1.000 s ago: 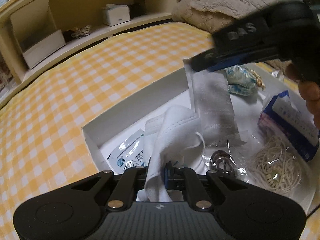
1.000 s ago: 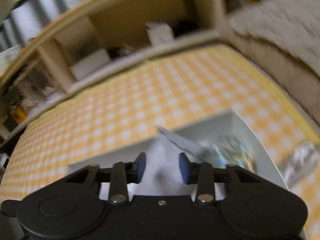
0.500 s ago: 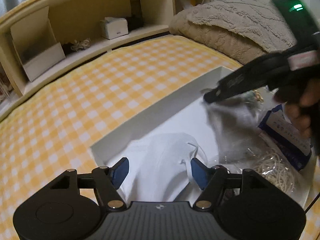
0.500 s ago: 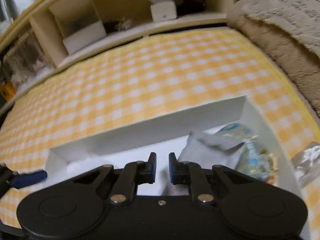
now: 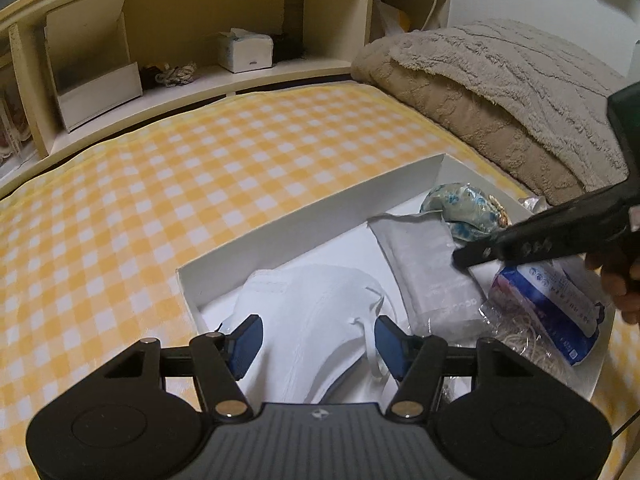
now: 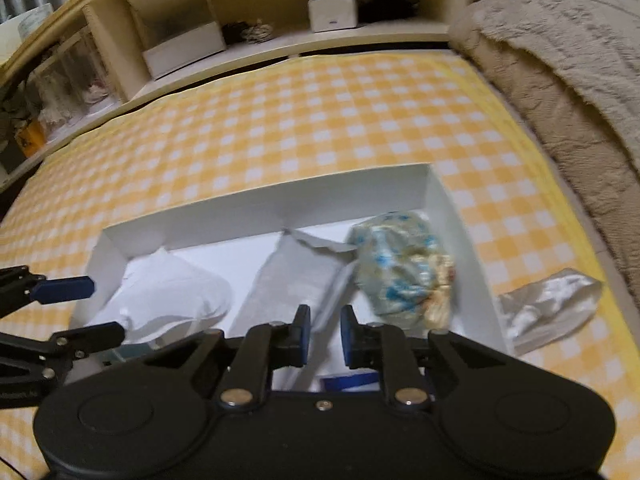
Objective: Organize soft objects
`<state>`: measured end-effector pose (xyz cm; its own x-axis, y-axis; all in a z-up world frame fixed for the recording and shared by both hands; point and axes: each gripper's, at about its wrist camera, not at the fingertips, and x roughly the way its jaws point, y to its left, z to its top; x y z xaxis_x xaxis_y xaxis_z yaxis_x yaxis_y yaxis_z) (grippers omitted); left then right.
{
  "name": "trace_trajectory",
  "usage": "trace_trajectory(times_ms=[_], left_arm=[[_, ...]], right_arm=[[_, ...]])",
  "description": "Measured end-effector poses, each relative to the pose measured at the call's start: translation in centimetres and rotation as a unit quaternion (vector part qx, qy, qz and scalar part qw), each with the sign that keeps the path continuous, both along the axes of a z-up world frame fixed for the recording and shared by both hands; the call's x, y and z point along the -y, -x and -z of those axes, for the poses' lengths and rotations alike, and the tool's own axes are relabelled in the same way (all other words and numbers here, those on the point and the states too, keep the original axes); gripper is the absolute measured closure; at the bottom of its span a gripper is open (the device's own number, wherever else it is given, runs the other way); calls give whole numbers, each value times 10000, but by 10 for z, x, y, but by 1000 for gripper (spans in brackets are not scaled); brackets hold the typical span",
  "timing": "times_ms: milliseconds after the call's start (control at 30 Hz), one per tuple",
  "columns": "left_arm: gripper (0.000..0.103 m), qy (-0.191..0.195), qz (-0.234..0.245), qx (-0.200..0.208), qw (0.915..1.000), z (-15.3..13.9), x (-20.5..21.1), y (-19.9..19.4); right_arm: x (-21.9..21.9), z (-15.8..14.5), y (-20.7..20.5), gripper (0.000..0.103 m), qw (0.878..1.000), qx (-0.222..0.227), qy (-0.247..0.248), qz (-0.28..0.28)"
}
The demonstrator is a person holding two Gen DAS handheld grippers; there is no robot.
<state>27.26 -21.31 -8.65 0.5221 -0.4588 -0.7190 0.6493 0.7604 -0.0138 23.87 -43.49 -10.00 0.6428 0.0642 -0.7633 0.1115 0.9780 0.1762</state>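
left gripper (image 5: pixel 316 340): jaws wide, easing inward, mask (image 5: pixel 316 312) loose between them, laid flat in box (image 5: pixel 304 216) | right gripper (image 6: pixel 323 334): jaws narrow, parting slightly, pouch (image 6: pixel 292 280) edge between, grip unclear, probably tidying it beside mask

My left tongs (image 5: pixel 318 340): matt black plastic, blue rubbery pads; white mask (image 5: pixel 320 312) soft matt cloth; tray (image 5: pixel 320 204) smooth white card; grey pouch (image 5: pixel 432 264) crinkly glossy film; checked bed sheet (image 5: pixel 200 184) matt cotton; beige blanket (image 5: pixel 500 92) rough, fuzzy.
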Motion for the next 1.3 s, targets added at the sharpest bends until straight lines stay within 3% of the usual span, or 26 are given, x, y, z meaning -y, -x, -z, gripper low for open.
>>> trace_trajectory(times_ms=[133,300,367,433,533,600,900,1100,1300], left_arm=[[41,-43,-43,-29,10000,2,-2,2],[39,4,-83,-21,10000,-2,-4,5],[35,67,-139,-6,9999,-6,-5,7],[23,158,-226,-7,9996,-12,-7,9],[15,273,-417,23,9988,-22,-13,14],[10,341,-554,81,9978,-30,-18,18],[0,621,-785,272,9946,-66,-37,49],[0,676,-895,477,9926,-90,-45,79],[0,753,-1019,592,9902,-108,-52,109]], right_arm=[[-18,13,-8,80,9992,-241,138,-293],[-19,0,-1,80,9998,-26,73,-187],[-19,-7,5,80,9998,100,104,-111],[-19,-16,11,79,9996,246,103,-49],[-21,-32,23,69,9989,464,102,37],[-23,-41,31,54,9981,593,147,73],[-43,-75,70,31,9936,1055,391,138],[-49,-102,104,21,9883,1464,348,231],[-59,-115,135,13,9862,1586,467,73]])
